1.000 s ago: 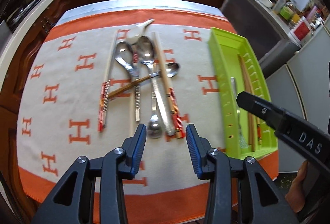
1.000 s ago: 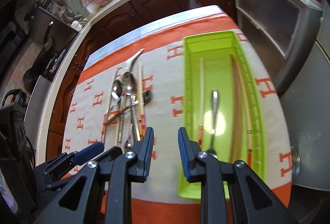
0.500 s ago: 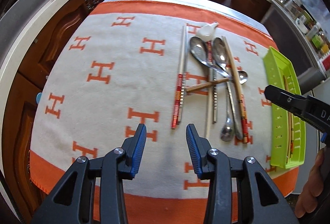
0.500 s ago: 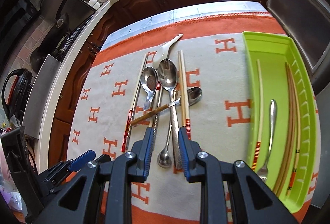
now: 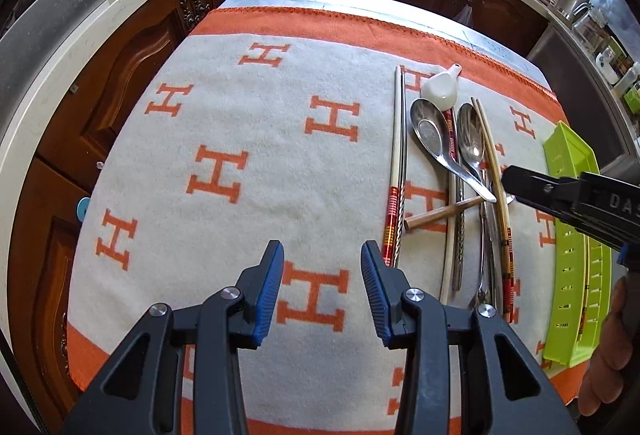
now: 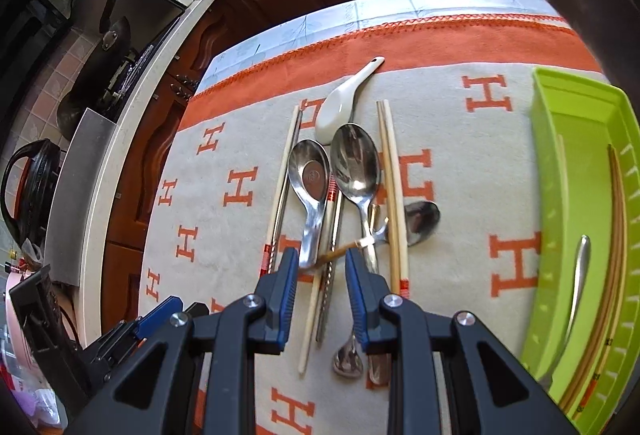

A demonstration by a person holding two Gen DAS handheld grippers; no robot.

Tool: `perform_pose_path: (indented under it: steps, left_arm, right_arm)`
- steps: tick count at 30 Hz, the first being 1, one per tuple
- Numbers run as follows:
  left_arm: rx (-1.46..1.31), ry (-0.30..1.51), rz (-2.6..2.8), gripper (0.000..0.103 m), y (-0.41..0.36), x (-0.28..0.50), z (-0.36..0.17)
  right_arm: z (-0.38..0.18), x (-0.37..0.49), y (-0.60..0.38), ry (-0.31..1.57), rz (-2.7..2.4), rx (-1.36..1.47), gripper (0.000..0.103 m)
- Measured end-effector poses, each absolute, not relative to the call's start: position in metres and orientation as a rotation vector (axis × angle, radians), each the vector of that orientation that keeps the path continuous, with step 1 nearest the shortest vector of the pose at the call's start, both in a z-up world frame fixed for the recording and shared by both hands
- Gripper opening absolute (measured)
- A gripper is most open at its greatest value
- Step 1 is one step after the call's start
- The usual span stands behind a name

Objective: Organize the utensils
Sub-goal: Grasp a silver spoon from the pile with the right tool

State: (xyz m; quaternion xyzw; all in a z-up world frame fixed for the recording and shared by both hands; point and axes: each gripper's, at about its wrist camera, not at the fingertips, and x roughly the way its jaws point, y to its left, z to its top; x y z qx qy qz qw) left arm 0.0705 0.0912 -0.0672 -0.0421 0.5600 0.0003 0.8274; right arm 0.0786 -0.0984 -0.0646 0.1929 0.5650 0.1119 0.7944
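right claw (image 6: 321, 271): jaws apart, nothing in them, hanging right over the near ends of the utensil pile (image 6: 340, 219), so this is the hand that's basically there already
left claw (image 5: 322, 271): also apart and empty, but it sits over bare blanket (image 5: 240, 139) on the side of the pile away from the tray, so it's the farther hand
pile location: middle of the bench, between the left claw and the green tray (image 6: 560, 107), which runs along the right edge
long axis: nearly everything lies near edge to far edge, handles toward the person, pretty much in line with the way the right claw points
odd one out: the wooden-handled spoon (image 6: 420, 219) lies crosswise on top of the others, and its handle runs straight across the gap between the right claw's fingers
my guess: the right jaws straddle the metal chopsticks (image 6: 332, 235) and that crossing handle at once, so closing here could catch 2 things; a small shift sideways looks smarter
tray: already holds chopsticks and 1 metal utensil, lying lengthwise
where it goes: anything picked up travels toward the right edge, a short trip for the right hand
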Motion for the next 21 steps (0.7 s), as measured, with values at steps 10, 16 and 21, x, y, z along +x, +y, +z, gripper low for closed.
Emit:
perform_pose_path:
  steps: [10, 16, 21]
  left_arm:
    - [-0.077, 1.201, -0.008, 0.038, 0.094, 0.082, -0.075]
    - [-0.080, 1.208, -0.005, 0.038, 0.096, 0.089, -0.079]
    - [-0.075, 1.211, -0.011, 0.038, 0.094, 0.092, -0.081]
  right_arm:
    - [-0.101, 0.099, -0.087, 1.327, 0.269, 0.524, 0.023]
    - [-0.114, 0.101, -0.092, 1.358, 0.289, 0.634, 0.008]
    - [-0.120, 0.098, -0.100, 1.355, 0.294, 0.726, 0.005]
